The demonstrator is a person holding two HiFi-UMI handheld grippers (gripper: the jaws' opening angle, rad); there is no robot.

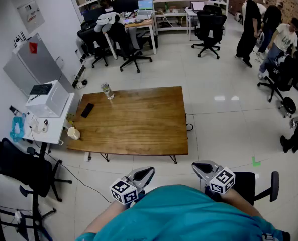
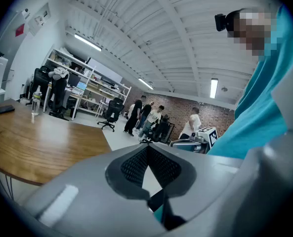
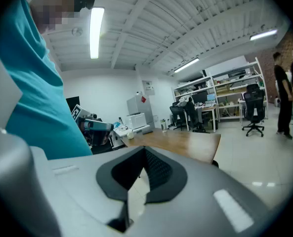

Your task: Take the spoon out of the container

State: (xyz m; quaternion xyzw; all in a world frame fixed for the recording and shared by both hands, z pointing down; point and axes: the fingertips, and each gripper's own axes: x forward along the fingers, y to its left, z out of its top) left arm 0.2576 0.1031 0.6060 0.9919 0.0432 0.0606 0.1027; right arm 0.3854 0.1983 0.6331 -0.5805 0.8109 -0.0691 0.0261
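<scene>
Jaws of the grey left gripper (image 1: 147,171) and grey right gripper (image 1: 198,165) are pressed together, empty, kept by the body because work seems unstarted. Well apart, a clear jar (image 1: 107,91) is seen on the brown wooden table (image 1: 138,124); the spoon is not discernible.

Ceiling tubes (image 3: 96,31) light evenly; fisheye edges seem slightly blurred.

No text is readable anywhere. The wall notice (image 1: 30,13) at the upper left is too small to read.
</scene>
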